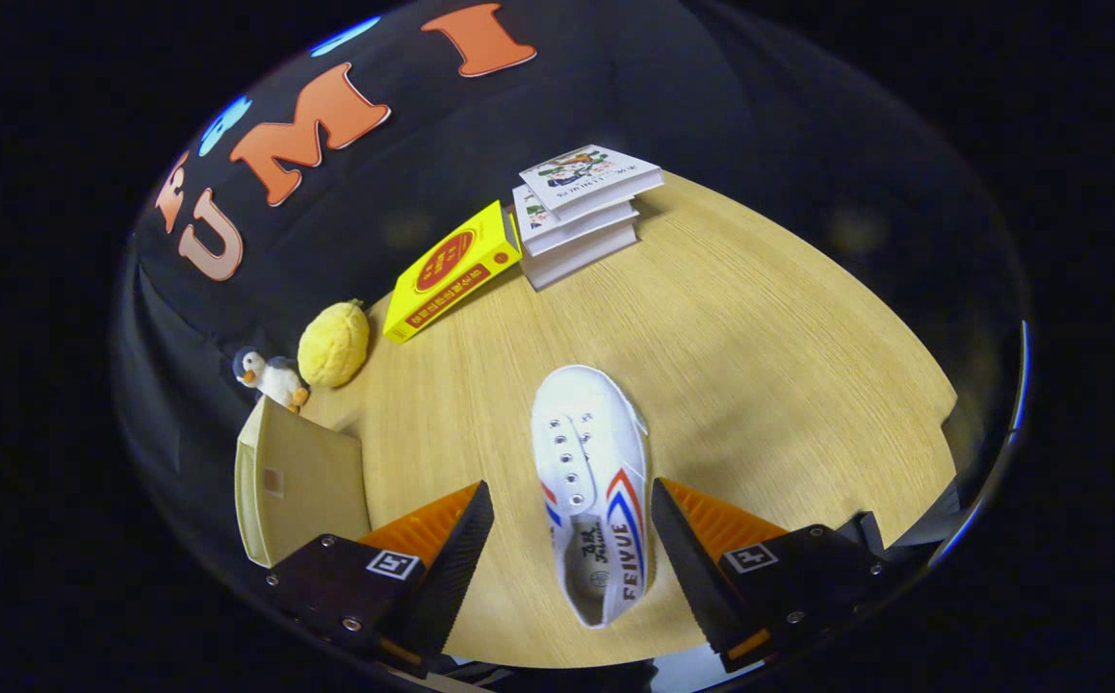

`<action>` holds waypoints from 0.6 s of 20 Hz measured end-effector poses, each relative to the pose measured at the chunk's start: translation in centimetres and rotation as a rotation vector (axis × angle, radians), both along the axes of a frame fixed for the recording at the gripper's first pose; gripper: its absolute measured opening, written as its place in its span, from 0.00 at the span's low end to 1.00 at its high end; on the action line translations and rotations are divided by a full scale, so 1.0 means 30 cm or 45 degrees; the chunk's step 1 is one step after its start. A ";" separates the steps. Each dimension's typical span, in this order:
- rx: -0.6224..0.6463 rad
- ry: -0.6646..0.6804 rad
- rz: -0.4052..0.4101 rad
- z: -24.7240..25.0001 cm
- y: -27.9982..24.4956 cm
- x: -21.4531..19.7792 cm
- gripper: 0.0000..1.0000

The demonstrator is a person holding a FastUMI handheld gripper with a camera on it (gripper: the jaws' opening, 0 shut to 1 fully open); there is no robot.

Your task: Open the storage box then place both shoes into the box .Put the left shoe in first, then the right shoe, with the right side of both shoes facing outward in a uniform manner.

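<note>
**Fingers spread wide around a white shoe on the counter**

The storage box (299, 481) stands at the near left of the wooden counter (760, 385), a pale cream container with one panel facing this way. From here I cannot tell whether it is open or shut, and nothing of its inside can be made out. Its near corner is hidden behind the left finger.

The gripper (572, 558) hangs above the counter, looking down and forward, with its fingers (452, 568) set far apart and holding nothing. Between them lies a white shoe (591, 491), heel toward the gripper and toe pointing away to the far side. Its red and blue stripes and the lettering show on the right flank, and the lace holes are empty. There is a clear gap of bare wood on the left side of the shoe; on the right the finger stands just beside the heel, and I cannot tell whether it touches.

Farther off, a stack of books (582, 217) sits at the far edge, with a yellow book (450, 271) lying flat just left of it. At the far left, beyond the box, a yellow plush fruit (334, 344) sits next to a small penguin toy (269, 377), which is partly hidden by the box's top edge.
</note>
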State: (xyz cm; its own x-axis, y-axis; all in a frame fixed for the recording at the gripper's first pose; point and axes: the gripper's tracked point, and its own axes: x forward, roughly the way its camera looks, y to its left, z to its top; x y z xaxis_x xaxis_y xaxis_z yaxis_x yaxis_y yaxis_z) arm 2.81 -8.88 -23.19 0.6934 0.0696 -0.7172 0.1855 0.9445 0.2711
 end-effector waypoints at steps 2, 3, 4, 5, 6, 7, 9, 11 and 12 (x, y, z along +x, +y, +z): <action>-0.045 0.058 0.021 -0.061 -0.043 -0.016 0.99; -0.060 0.076 0.040 -0.081 -0.053 -0.022 0.99; -0.073 0.089 0.058 -0.100 -0.059 -0.024 0.99; -0.085 0.099 0.073 -0.114 -0.058 -0.029 0.99; -0.093 0.117 0.087 -0.130 -0.056 -0.035 0.97; -0.097 0.139 0.098 -0.149 -0.052 -0.043 0.97; -0.089 0.158 0.125 -0.171 -0.034 -0.045 0.92; -0.107 0.176 0.147 -0.196 -0.031 -0.042 0.84; -0.118 0.182 0.154 -0.205 -0.033 -0.034 0.78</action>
State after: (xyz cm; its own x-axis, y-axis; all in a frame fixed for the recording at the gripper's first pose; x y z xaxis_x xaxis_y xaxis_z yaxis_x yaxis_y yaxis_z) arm 1.78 -9.87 -29.33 0.5747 0.0752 -0.8149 0.0995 0.9820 0.1607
